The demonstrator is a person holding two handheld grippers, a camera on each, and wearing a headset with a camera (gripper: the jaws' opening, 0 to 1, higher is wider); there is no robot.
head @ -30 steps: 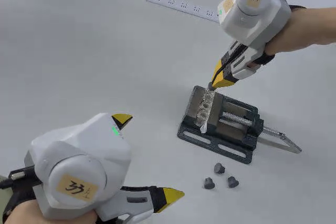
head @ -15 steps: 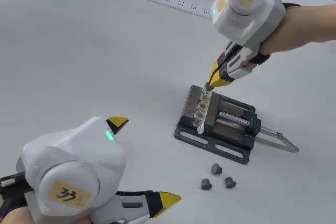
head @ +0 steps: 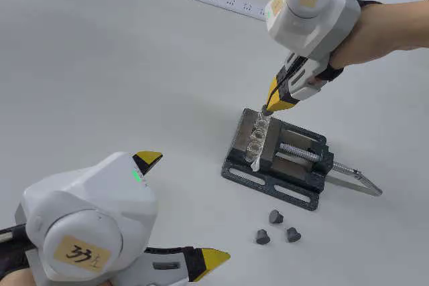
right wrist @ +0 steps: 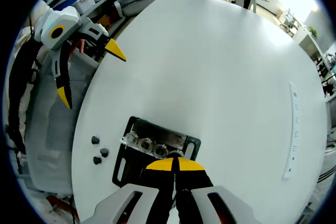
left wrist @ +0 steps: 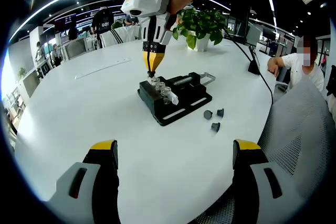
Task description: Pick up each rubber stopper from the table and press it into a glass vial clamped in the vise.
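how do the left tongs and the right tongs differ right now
The left tongs are spread wide open; the right tongs are shut, tips together. The left tongs are held near the person, well apart from the vise; the right tongs point steeply down, tips at the end vial clamped in it. Both have yellow tips and white housings.

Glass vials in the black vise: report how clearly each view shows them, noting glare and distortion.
Head view: even soft light, the clear glass vials sharp with small glints. Left gripper view: small, fisheye curves the white table. Right gripper view: bright ringed rims, one partly under the right gripper.
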